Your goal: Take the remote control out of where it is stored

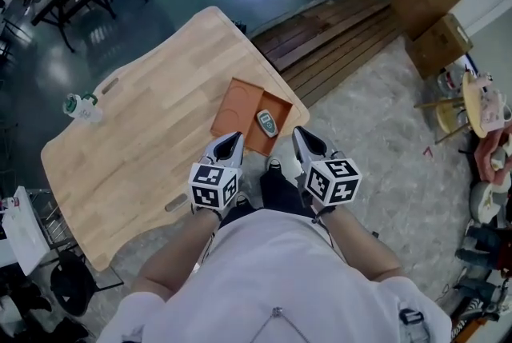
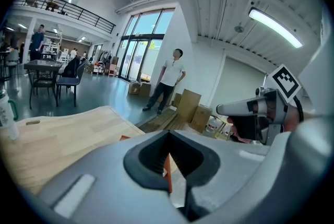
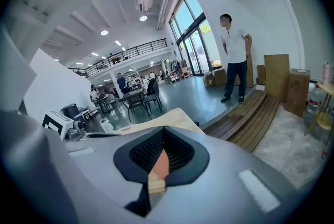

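Observation:
A small grey remote control [image 1: 267,122] lies in the sunken right compartment of an orange tray [image 1: 236,104], which sits at the near right edge of the wooden table [image 1: 144,133]. My left gripper [image 1: 231,141] hovers just short of the tray's near edge, jaws together and empty. At the table's corner, right of the remote, my right gripper [image 1: 302,137] is also shut and empty. Through the gap behind the jaws, a sliver of the orange tray [image 2: 166,170] shows in the left gripper view and a patch of the tray [image 3: 158,162] in the right gripper view. Neither gripper view shows the remote.
A clear bottle with a green cap [image 1: 82,106] lies at the table's far left. Wooden planks [image 1: 336,29] and cardboard boxes [image 1: 432,13] lie beyond the table's right side. A person [image 3: 235,56] stands by the planks. Dark chairs and a table [image 2: 49,74] stand farther off.

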Action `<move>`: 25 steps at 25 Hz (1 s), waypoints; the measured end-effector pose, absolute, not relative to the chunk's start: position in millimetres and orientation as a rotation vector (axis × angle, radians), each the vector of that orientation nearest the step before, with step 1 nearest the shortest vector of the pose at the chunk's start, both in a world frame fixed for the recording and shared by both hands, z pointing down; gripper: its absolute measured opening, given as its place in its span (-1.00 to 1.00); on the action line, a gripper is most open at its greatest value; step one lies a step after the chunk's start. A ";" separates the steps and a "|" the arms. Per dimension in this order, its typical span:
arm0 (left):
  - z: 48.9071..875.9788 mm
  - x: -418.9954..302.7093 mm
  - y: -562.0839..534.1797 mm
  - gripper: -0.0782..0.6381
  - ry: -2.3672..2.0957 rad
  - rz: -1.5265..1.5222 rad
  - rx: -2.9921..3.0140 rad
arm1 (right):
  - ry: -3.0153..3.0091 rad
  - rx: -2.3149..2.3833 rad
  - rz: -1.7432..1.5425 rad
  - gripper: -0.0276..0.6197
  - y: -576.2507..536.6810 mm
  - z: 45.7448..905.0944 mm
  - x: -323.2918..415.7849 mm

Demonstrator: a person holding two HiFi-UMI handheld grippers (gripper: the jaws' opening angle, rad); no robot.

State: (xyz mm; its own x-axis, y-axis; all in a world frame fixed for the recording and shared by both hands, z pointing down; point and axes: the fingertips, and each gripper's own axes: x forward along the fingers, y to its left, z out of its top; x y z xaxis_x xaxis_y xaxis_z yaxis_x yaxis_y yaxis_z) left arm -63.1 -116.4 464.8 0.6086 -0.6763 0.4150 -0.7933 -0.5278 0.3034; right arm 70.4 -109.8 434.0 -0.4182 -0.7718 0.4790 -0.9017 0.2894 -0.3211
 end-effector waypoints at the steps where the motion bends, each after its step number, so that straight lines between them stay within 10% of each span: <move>1: 467.8 -56.4 -123.0 -0.78 -1.163 0.348 2.360 | -2.330 1.531 0.822 -0.83 -120.0 435.5 74.6; 25: 715.6 33.7 -211.3 -0.30 -1.260 0.702 1.387 | -2.251 1.243 1.133 -0.83 -298.1 580.2 179.1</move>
State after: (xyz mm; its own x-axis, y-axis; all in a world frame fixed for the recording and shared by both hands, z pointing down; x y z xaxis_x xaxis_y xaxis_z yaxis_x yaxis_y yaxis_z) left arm 33.7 -211.3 715.6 0.2640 -0.2993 0.9169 -0.9373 0.1448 0.3172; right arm 179.1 -298.1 580.2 -0.5647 -0.5582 0.6079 -0.8208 0.3026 -0.4845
